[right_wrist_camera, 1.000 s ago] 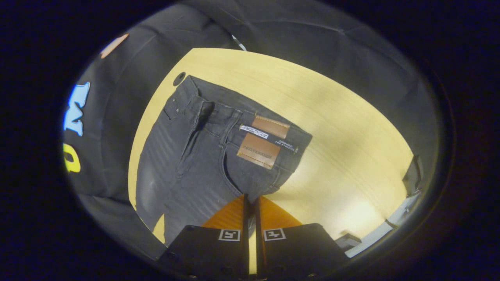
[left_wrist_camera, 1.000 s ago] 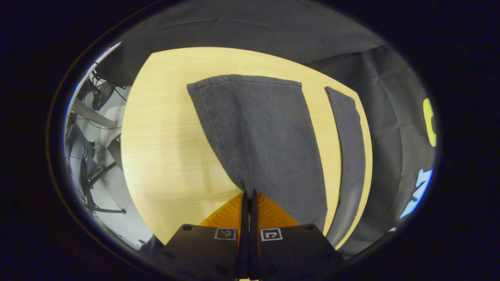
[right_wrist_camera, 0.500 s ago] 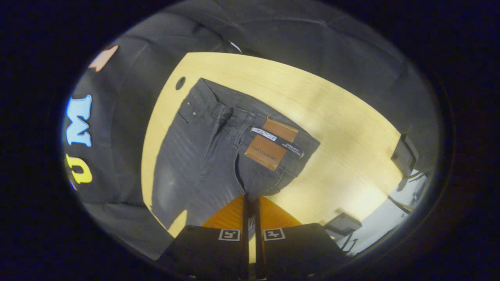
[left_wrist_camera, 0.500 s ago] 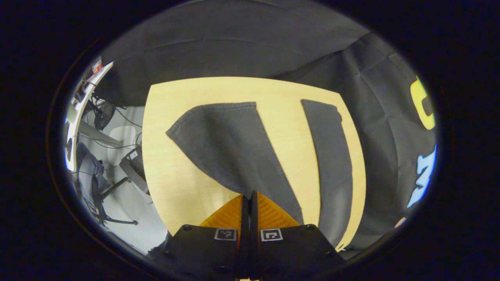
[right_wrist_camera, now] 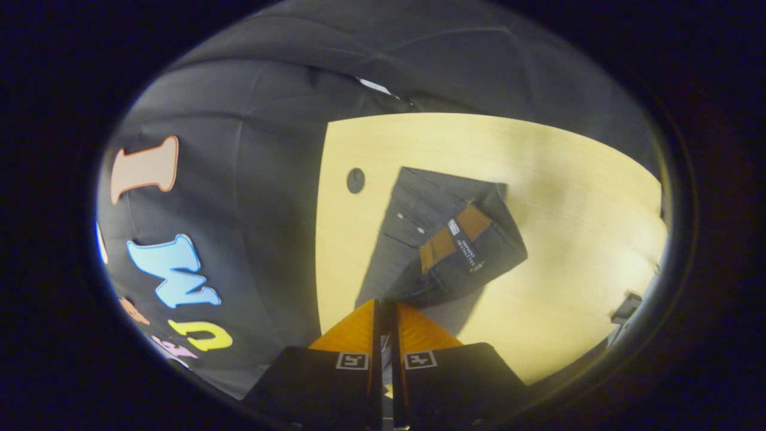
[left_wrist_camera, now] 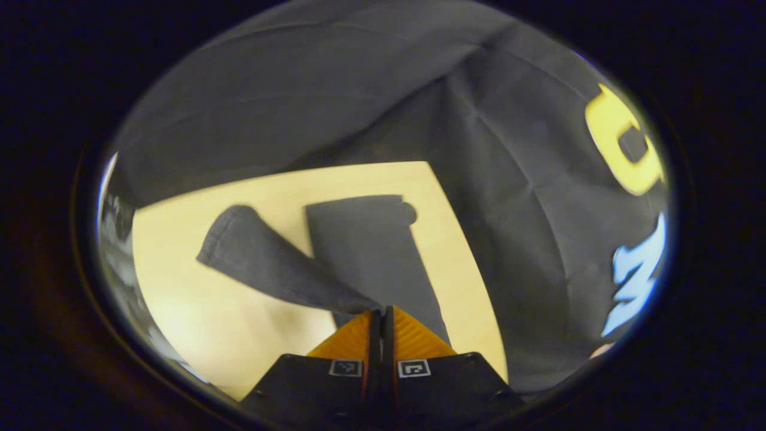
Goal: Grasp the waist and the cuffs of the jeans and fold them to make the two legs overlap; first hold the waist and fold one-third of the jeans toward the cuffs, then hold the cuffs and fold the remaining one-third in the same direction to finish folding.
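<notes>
Left gripper (left_wrist_camera: 381, 310), bottom centre of the left gripper view: fingers pinched together on the cuff end of one leg of the dark grey denim jeans (left_wrist_camera: 263, 263). Held high, so that leg hangs in a twisted band running from the fingertips toward the left of the frame, hem end drooping over the pale wooden table (left_wrist_camera: 179, 311). Other leg flat on the table at frame centre, just right of the hanging one, the two crossing near the fingertips. Judged as a carry across, meant to lay the raised leg over the flat one.

Right gripper (right_wrist_camera: 386, 302), bottom centre of the right gripper view: likewise closed, gripping the waist end, denim bunched right at the tips. Waistband half turned over at frame centre, brown leather patch (right_wrist_camera: 455, 230) tilted on the raised flap, far half of the waist resting on the table beside a small dark round hole (right_wrist_camera: 355, 180) at upper left of the tabletop.

Both ends gripped together, presumably to keep the length taut and the seams aligned as one half swings over. Legs not yet overlapped; thirds folds not begun. Risk, as a judgement: twist in the hanging leg landing as a crease.
</notes>
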